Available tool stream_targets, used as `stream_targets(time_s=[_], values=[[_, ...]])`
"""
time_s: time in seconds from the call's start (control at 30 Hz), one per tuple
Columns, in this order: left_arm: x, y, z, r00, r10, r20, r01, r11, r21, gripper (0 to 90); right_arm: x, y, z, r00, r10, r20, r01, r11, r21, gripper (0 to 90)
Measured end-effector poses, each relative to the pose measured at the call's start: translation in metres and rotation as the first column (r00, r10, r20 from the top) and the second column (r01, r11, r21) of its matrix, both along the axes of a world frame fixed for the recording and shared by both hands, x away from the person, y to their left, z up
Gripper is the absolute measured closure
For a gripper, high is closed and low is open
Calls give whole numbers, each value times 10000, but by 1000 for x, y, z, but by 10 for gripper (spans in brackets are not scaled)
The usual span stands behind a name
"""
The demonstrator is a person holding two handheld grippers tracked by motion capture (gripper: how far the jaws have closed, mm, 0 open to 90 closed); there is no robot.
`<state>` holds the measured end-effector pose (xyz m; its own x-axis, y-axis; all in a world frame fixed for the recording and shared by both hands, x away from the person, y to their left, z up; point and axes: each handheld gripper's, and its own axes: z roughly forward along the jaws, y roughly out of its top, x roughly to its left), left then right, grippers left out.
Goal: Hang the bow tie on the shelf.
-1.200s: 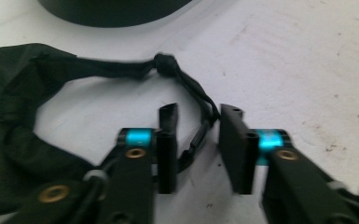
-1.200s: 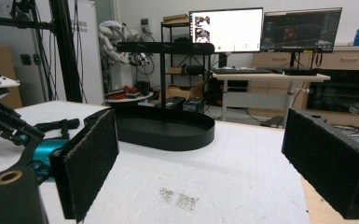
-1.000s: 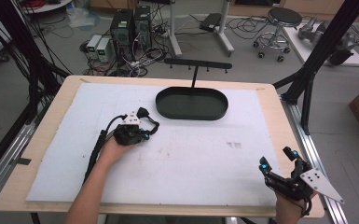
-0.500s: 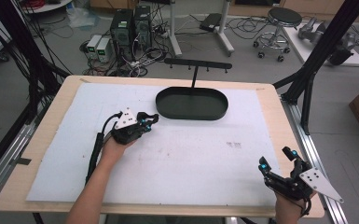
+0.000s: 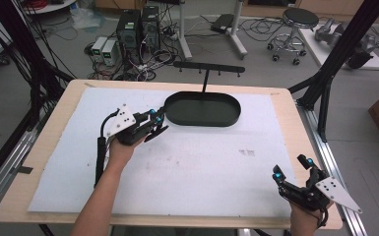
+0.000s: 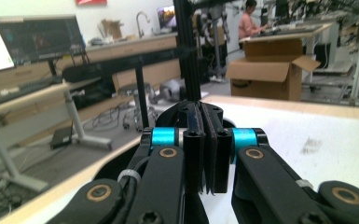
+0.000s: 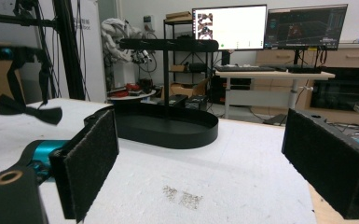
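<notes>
Right gripper point(image 5: 292, 170): near table corner, jaws spread wide, nothing between. Left gripper point(image 5: 156, 123): farther in over the white mat point(image 5: 202, 162), jaws pressed together, tips just beside the tray. Black oval tray point(image 5: 203, 108): far edge, upright hook rack point(image 5: 208, 67) rising behind.

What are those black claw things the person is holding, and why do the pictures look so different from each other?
Those claws are grippers, hand-held pinchers with two black jaws. The person holds the left gripper in one hand and the right gripper in the other. One picture comes from a camera high above the table, looking down. The other two come from little cameras riding on each gripper, so you look along its jaws. The left one's jaws are pressed together with nothing between them; the right one's stand wide apart. Neither holds anything. On the white mat sits a black oval tray with a rack on a post.
</notes>
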<state>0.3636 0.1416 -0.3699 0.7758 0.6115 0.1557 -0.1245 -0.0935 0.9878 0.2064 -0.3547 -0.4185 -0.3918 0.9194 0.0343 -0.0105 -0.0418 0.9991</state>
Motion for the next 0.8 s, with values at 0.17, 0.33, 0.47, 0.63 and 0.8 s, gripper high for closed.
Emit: stream_targets(time_s=[0.17, 0.33, 0.47, 0.63, 0.8], values=[[6, -5, 18, 9994, -151, 325, 161, 9994, -291, 870, 0, 0, 0, 10000, 11, -24, -11, 10000, 36, 99], [15, -15, 34, 9974, -375, 609, 405, 9980, -495, 870, 1, 0, -1, 10000, 45, -54, -44, 10000, 80, 99], [27, -26, 48, 9949, -663, 766, 705, 9960, -540, 870, 2, -1, -2, 10000, 56, -76, -55, 9999, 114, 99], [45, -36, 56, 9932, -870, 775, 922, 9934, -675, 871, 4, 0, -3, 9999, 103, -114, -101, 9998, 165, 99], [63, -42, 61, 9913, -1017, 833, 1085, 9908, -807, 871, 10, 2, -5, 9997, 207, -162, -204, 9996, 195, 99]])
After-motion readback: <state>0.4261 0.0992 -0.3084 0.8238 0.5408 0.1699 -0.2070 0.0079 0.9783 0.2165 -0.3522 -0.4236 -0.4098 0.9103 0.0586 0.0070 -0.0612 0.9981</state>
